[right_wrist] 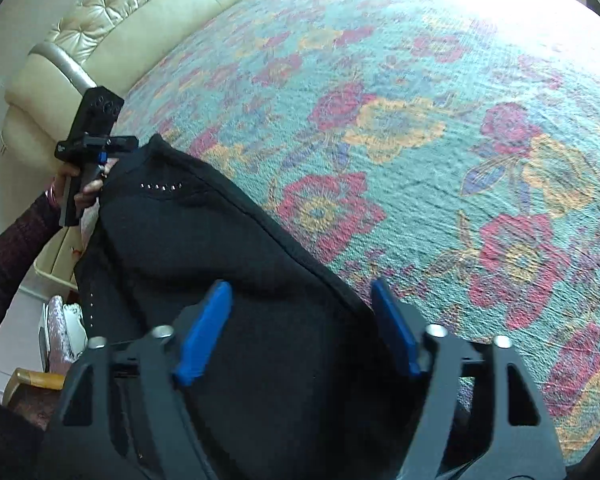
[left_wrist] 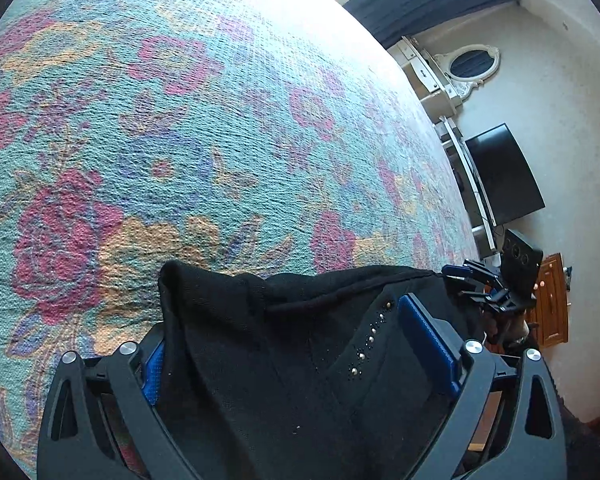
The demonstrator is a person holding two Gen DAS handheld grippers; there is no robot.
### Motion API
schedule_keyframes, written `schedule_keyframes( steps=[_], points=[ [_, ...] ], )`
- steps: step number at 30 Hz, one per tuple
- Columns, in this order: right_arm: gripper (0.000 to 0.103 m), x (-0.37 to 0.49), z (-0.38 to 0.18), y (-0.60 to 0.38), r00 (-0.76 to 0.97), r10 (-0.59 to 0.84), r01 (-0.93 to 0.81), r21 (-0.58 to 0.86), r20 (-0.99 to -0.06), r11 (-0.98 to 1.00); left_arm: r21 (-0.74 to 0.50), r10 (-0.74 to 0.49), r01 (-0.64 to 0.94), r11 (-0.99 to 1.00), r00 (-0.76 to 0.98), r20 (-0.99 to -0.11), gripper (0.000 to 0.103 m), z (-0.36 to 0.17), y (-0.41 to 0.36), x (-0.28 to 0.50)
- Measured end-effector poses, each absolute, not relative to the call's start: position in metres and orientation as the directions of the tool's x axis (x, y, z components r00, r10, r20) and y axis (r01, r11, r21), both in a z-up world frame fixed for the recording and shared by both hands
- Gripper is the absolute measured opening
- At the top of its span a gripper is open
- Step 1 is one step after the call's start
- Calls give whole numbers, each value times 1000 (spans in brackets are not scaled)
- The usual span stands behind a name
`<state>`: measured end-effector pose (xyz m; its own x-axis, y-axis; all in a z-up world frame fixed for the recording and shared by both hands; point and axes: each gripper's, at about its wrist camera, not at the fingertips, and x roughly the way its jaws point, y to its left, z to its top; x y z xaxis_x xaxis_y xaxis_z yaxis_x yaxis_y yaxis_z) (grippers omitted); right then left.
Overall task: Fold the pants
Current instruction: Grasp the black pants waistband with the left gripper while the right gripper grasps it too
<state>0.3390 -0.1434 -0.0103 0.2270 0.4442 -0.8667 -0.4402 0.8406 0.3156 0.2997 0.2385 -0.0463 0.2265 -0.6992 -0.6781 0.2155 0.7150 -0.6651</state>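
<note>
Floral bedspread (left_wrist: 228, 128), teal with red and yellow flowers, covers the whole work surface; a cream tufted headboard (right_wrist: 140, 12) stands at its far left in the right wrist view, a dark screen (left_wrist: 504, 176) against the wall far right in the left wrist view.

Nearest each camera: black pants (left_wrist: 284, 344), held off the spread and stretched as a taut band between both tools.

Left gripper (left_wrist: 296, 352): fingers stand wide apart, cloth bunched between the blue pads (left_wrist: 428, 340). Whether they bite the fabric cannot be told.

Right gripper (right_wrist: 300, 332): likewise spread, cloth draped through the gap; grip not determinable.

Governing relation: the held edge runs tool to tool, its long axis crosswise to the person, the remaining cloth hanging below and out of view. The bedspread lies ahead of both tools. Judgement: the coming move is carrying this edge forward and down flat, both hands about equally placed.
</note>
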Motion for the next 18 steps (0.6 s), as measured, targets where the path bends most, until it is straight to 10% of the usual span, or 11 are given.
schedule_keyframes(
  steps=[2, 6, 18],
  points=[
    [49, 341, -19, -140, 207, 397, -451, 273, -894, 850, -620, -659, 229, 751, 194, -727, 34, -52, 235, 299],
    [12, 343, -22, -144, 204, 390, -432, 275, -898, 859, -616, -660, 243, 749, 189, -727, 30, -55, 242, 292],
    [8, 289, 58, -148, 473, 344, -419, 137, -811, 898, -648, -764, 406, 644, 389, -515, 22, 13, 259, 250]
  ],
)
